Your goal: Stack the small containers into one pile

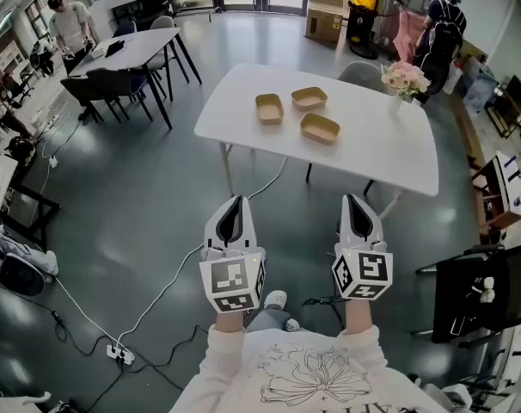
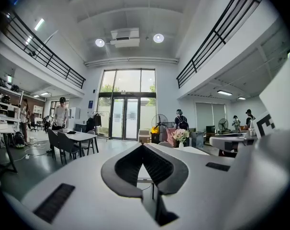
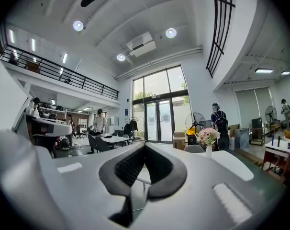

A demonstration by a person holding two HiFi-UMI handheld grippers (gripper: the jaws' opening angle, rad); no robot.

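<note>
Polished grey floor point(image 1: 114, 196) is filling most of the head view, and the white desk point(image 1: 243, 132) is standing well ahead of me, out of reach for now. Three small containers are sitting on it, all apart: the left container point(image 1: 269, 108), the back container point(image 1: 309, 99) and the right container point(image 1: 320, 128). The left gripper point(image 1: 235, 201) and the right gripper point(image 1: 353, 200) are hanging low by my body, both clenched on nothing, pads meeting at the tips.

I am judging the main risk to be arriving with the jaws closed and shoving a light container across the desk instead of taking its rim. A vase of flowers point(image 1: 404, 80) is standing near the desk's far right corner — a wide swing of the right gripper could tip it. A cable point(image 1: 170, 286) is trailing over the floor between me and the desk, so I am minding my footing.
</note>
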